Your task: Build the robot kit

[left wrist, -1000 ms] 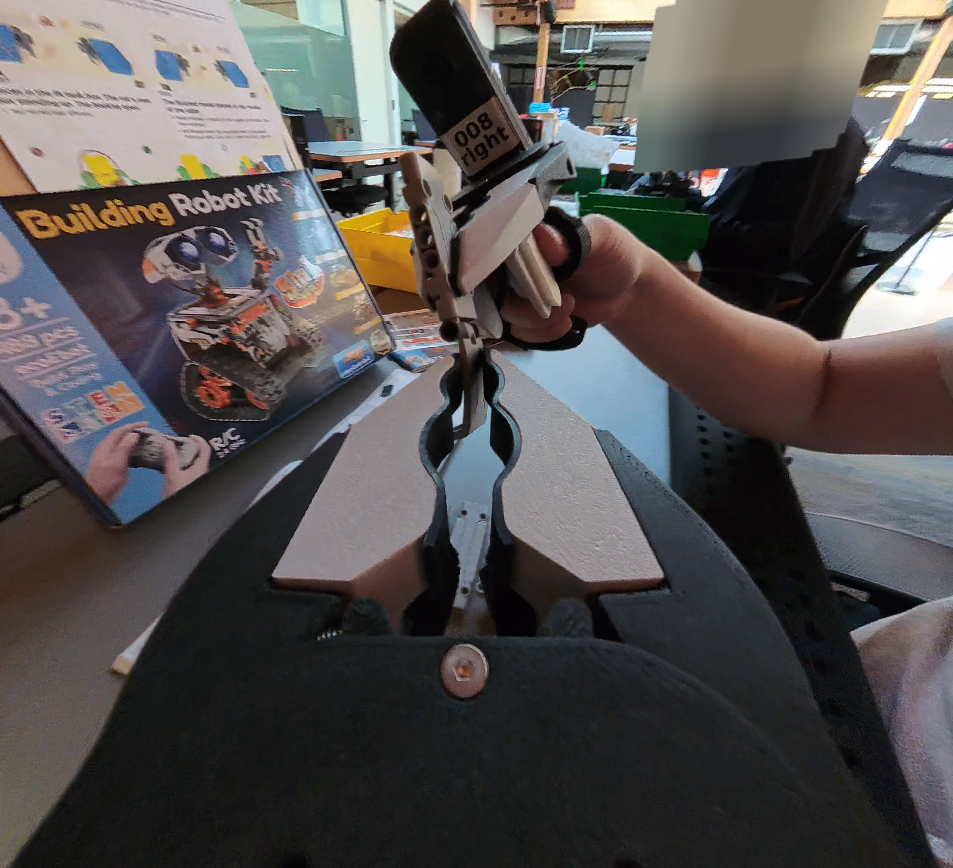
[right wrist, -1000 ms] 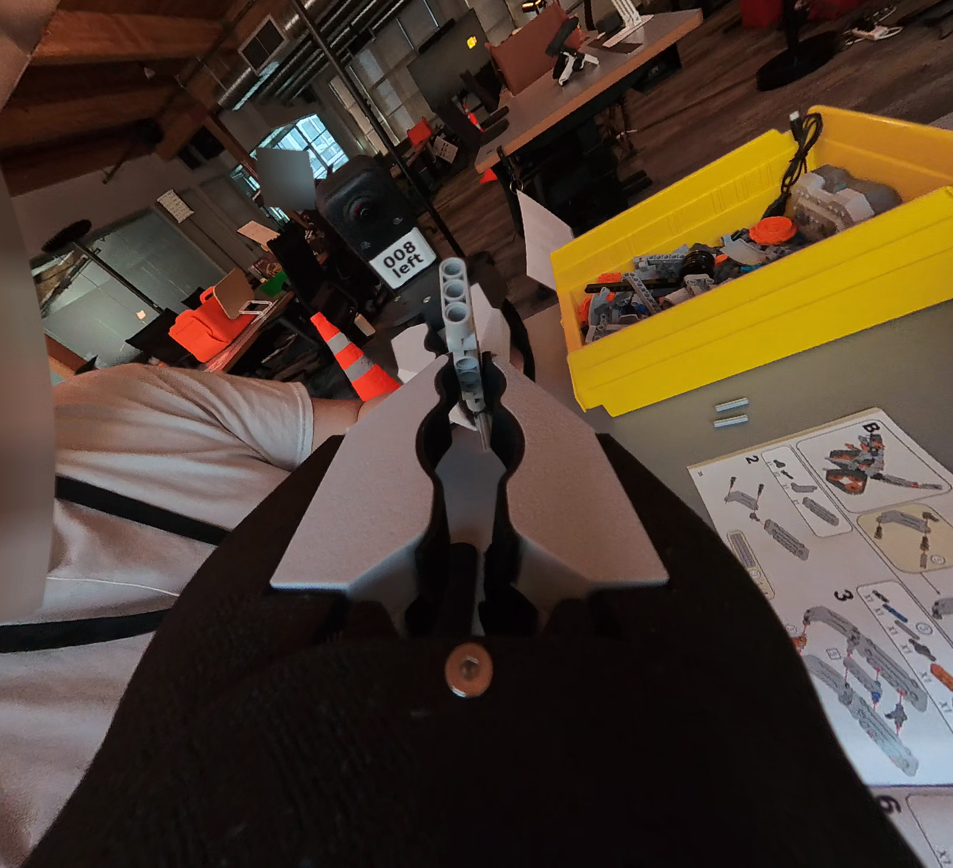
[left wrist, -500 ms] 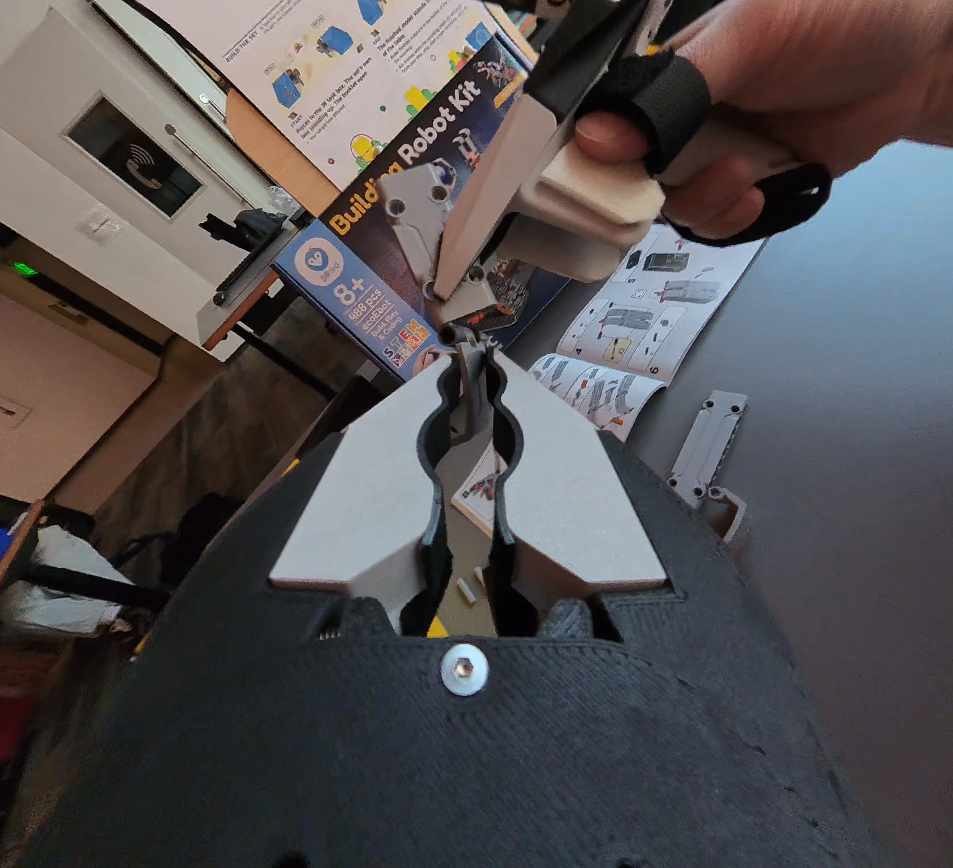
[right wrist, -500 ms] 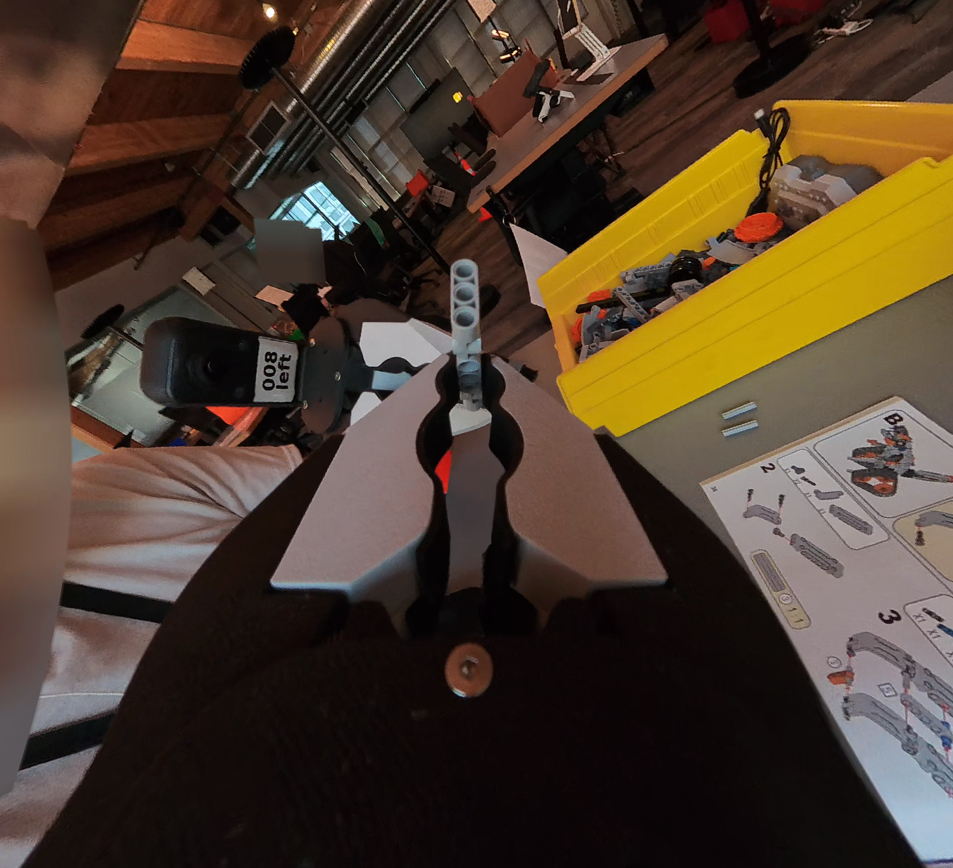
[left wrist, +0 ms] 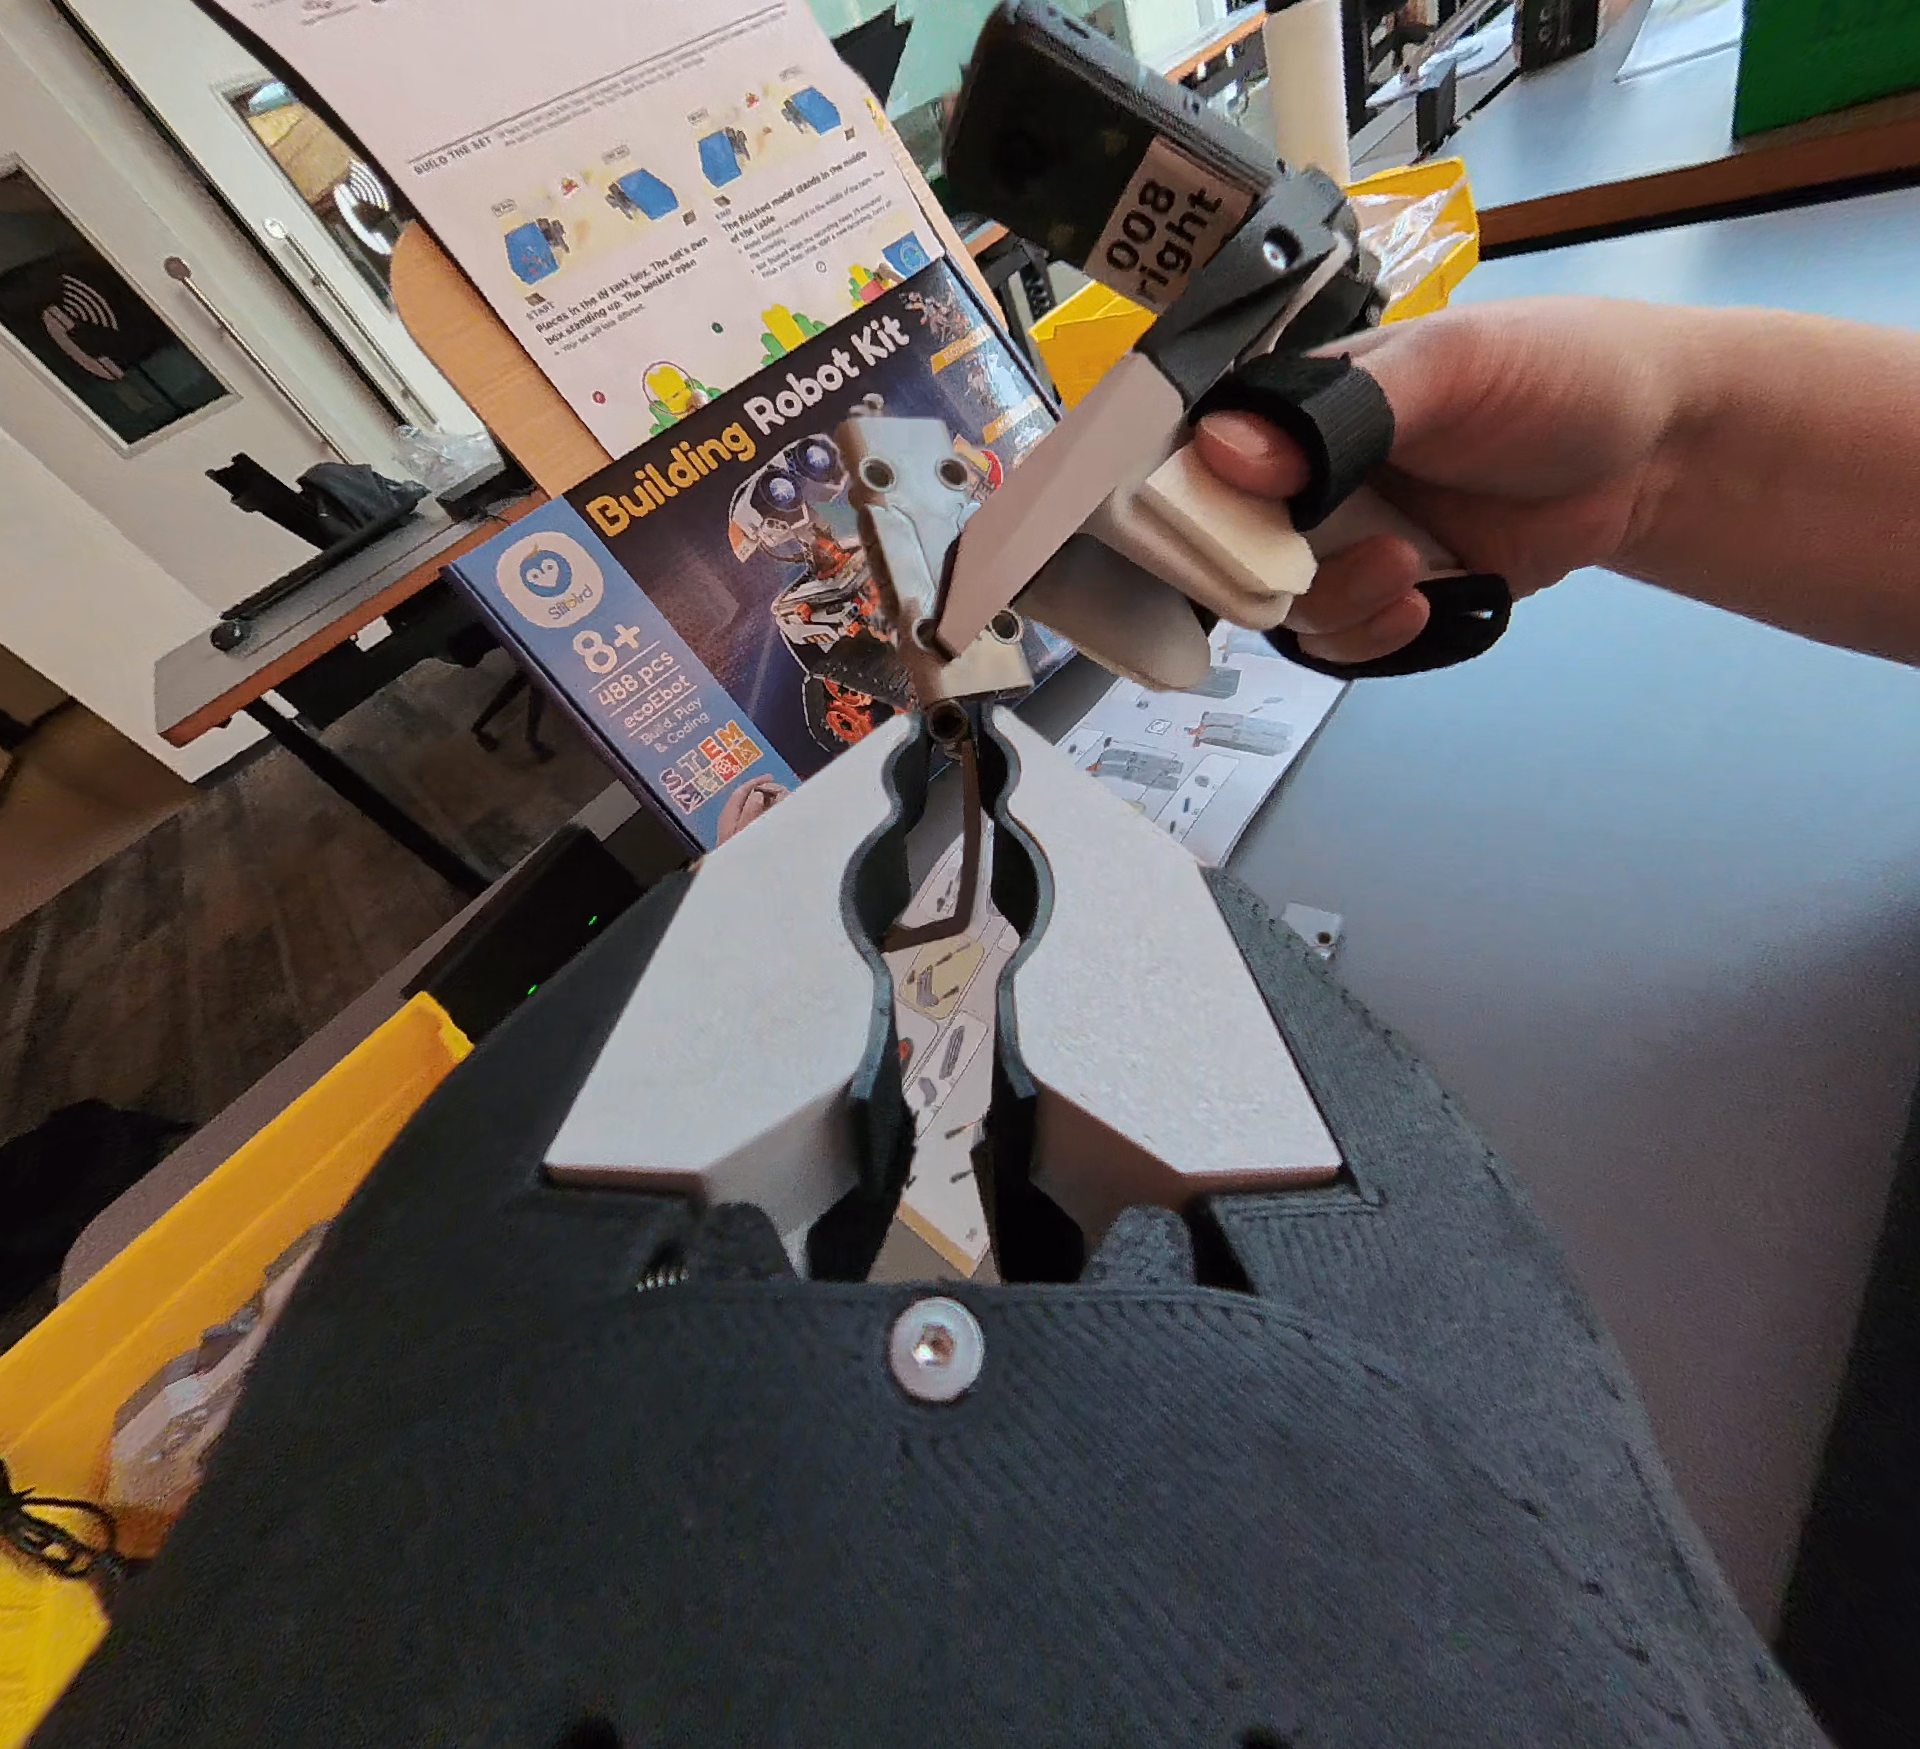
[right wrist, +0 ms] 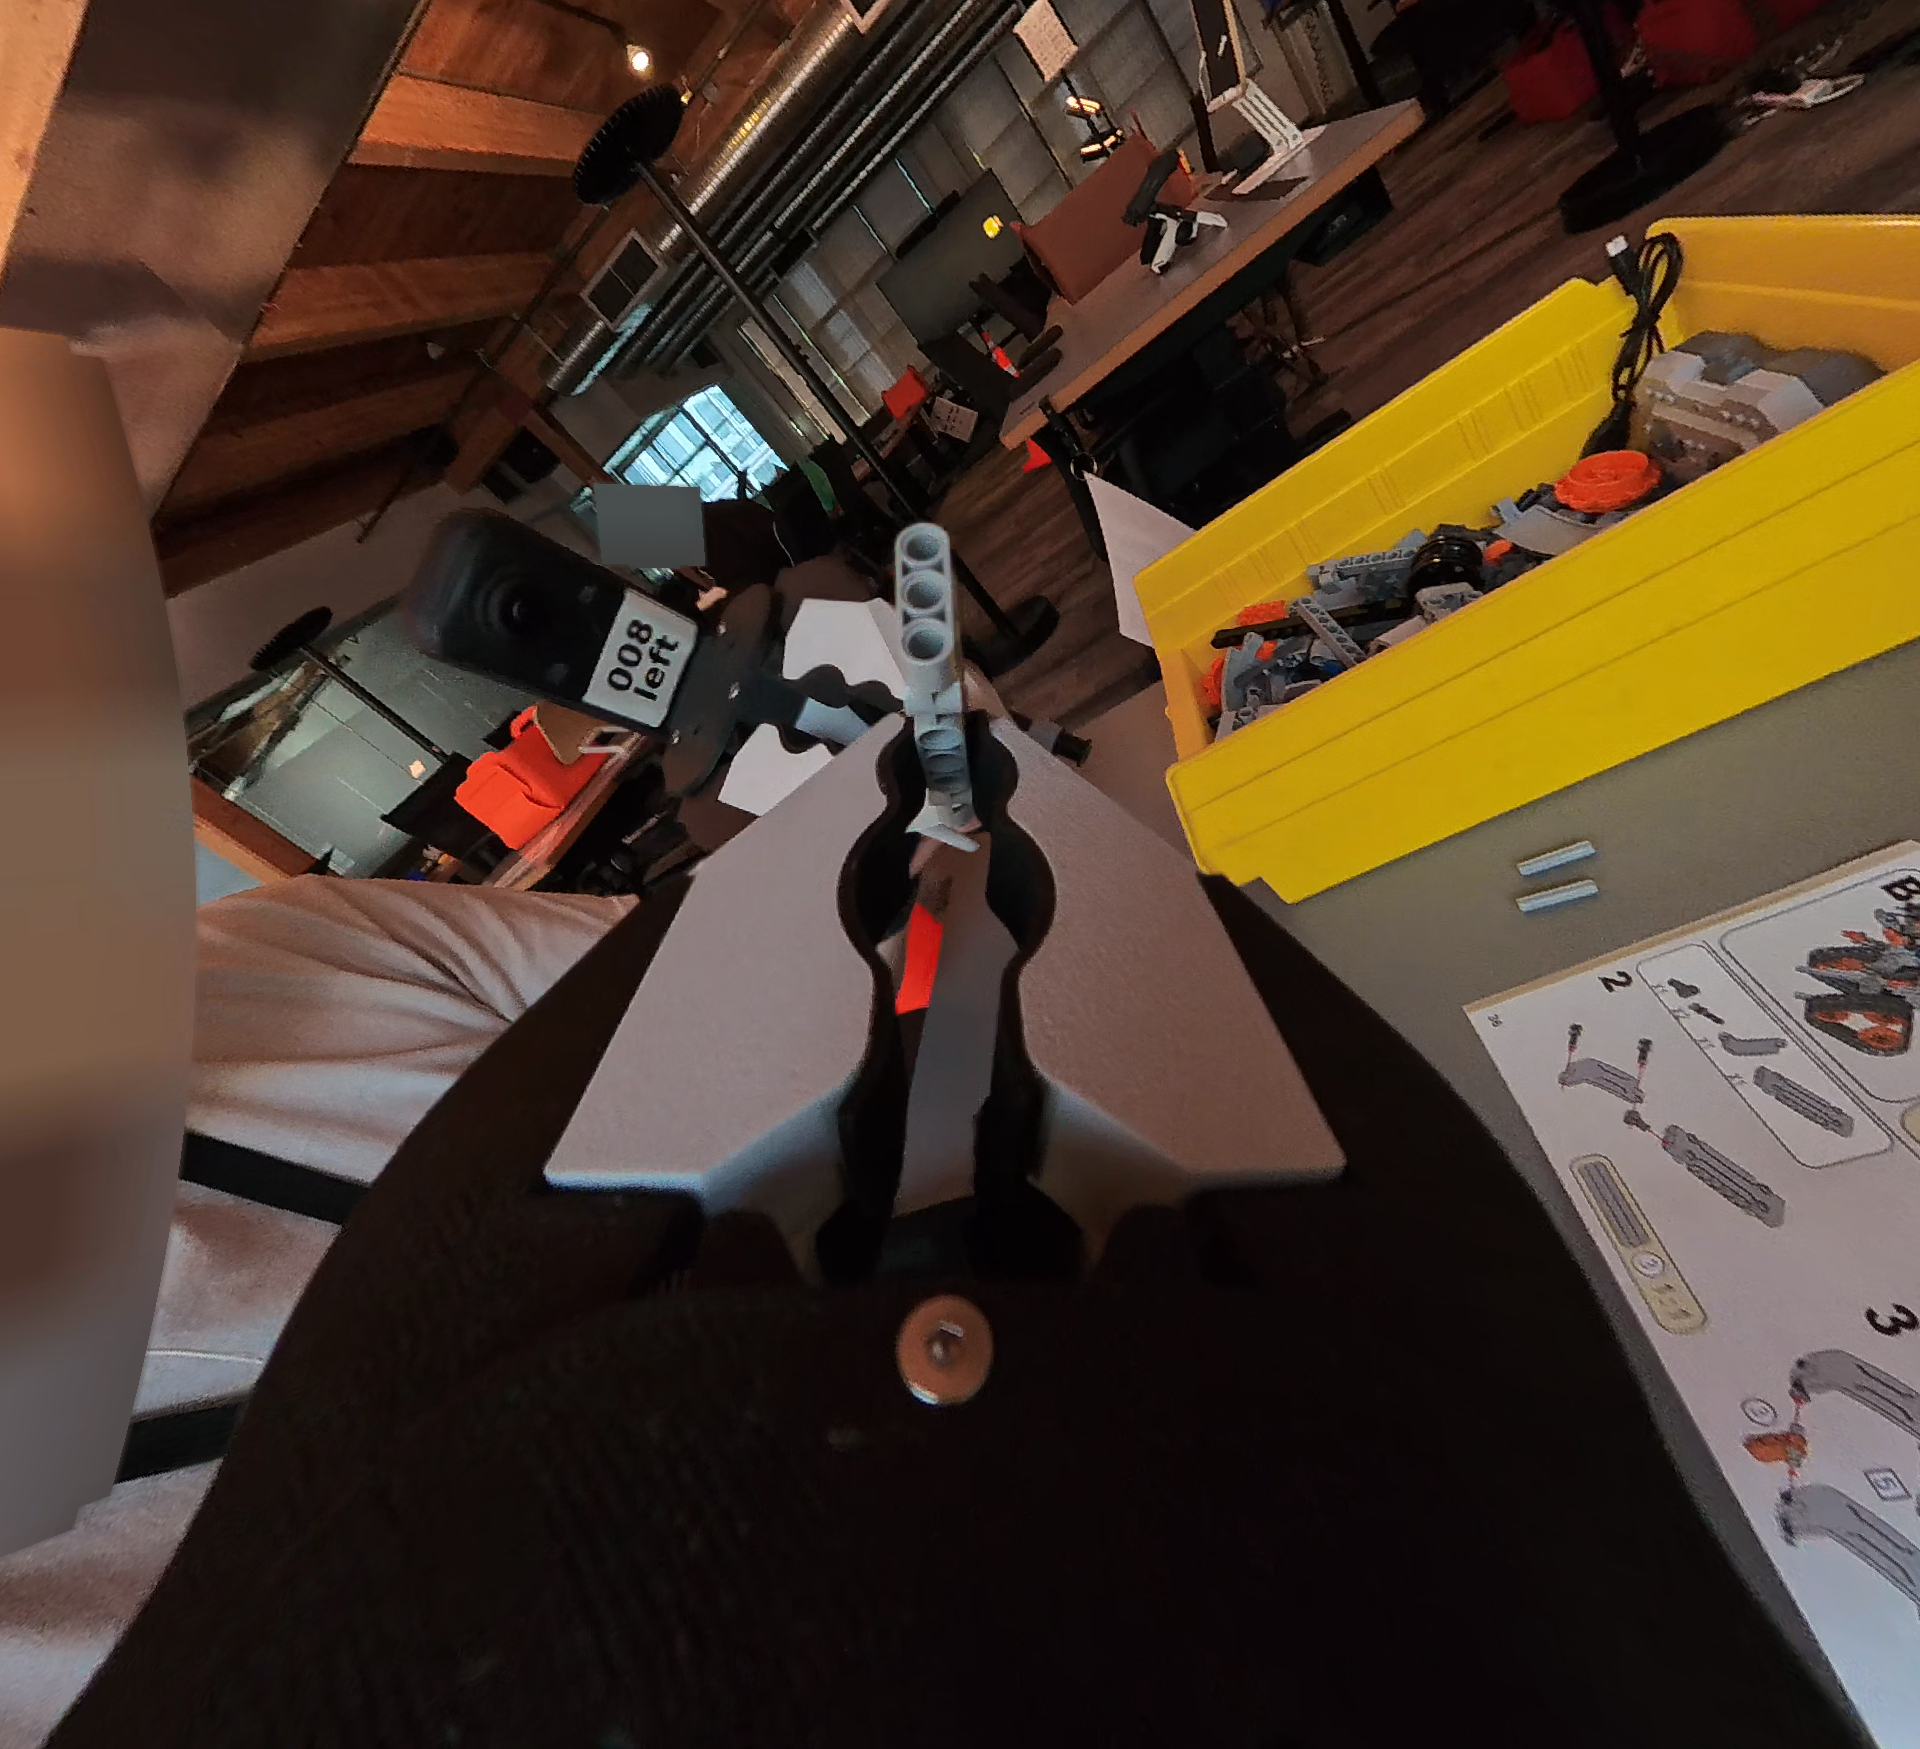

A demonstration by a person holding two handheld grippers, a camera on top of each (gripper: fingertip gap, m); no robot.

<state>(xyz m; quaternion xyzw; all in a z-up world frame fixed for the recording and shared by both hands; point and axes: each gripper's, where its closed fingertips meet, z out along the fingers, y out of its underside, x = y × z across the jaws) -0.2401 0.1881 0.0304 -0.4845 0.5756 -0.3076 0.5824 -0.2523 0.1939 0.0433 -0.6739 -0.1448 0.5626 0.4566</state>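
I am holding both tools up above the grey desk (left wrist: 1662, 868), their tips almost meeting. My left gripper (left wrist: 951, 733) is pinching a thin dark pin (left wrist: 968, 816) between jaws drawn narrow; the pin's round end is poking out just past the tips. Right in front of it, my right gripper (right wrist: 940, 743) is clamping a light grey holed beam (right wrist: 925, 619), jaws close together on its lower part, with three holes standing up clear of the tips. In the left wrist view that same beam piece (left wrist: 914, 536) is hanging just above the pin's end, nearly touching it, and my right hand (left wrist: 1455, 494) is wrapping the handle, a black strap over one finger.

Behind the tools, a blue robot kit box (left wrist: 748, 619) is leaning upright toward the far edge of the desk, and a large printed sheet (left wrist: 540, 120) is standing behind it. An open instruction booklet (right wrist: 1766, 1128) is lying flat on the desk below my right gripper. Two small grey pins (right wrist: 1555, 878) are lying beside it, just in front of a yellow bin (right wrist: 1507, 660) full of grey, black and orange parts at the desk's edge.
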